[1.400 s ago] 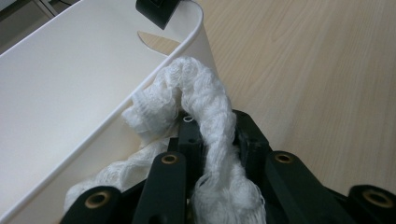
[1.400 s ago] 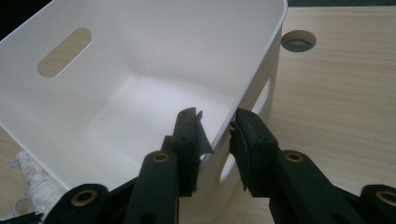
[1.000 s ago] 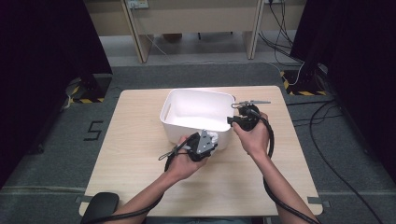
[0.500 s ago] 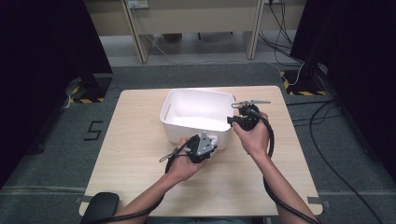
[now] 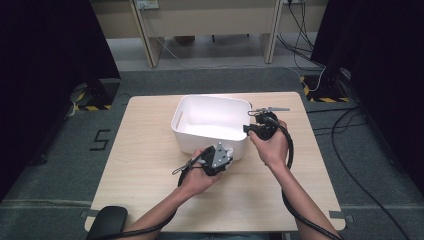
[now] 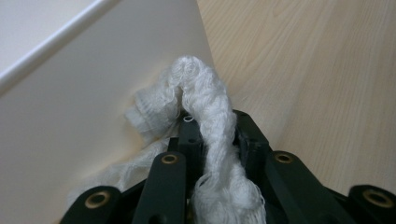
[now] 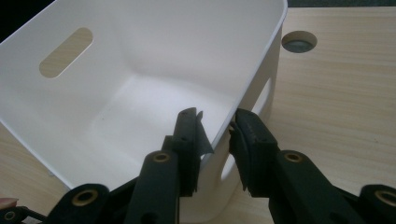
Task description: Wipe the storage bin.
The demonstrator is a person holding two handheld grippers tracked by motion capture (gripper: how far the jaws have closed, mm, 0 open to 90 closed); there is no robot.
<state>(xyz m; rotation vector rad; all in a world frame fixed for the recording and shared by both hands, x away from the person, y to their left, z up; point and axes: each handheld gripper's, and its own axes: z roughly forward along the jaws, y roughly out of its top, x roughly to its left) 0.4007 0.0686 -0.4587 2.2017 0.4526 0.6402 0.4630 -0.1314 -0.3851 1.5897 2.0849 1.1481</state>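
A white plastic bin (image 5: 212, 98) stands in the middle of the wooden table (image 5: 145, 165). My left gripper (image 5: 226, 154) is at the bin's near wall, shut on a white knitted cloth (image 6: 205, 93). In the left gripper view the cloth bunches up between the jaws of the left gripper (image 6: 212, 126) and presses against the outside of the bin wall (image 6: 93, 70). My right gripper (image 5: 251, 129) is at the bin's right side. In the right gripper view the right gripper (image 7: 217, 128) straddles the bin's rim (image 7: 261, 60), one jaw inside and one outside, closed on the wall. The bin's inside looks bare.
A round cable hole (image 7: 299, 41) sits in the tabletop beyond the bin. Bare wood lies to the left and in front of the bin. A black padded object (image 5: 107, 220) is at the table's near left corner. Cables (image 5: 345, 150) run over the floor to the right.
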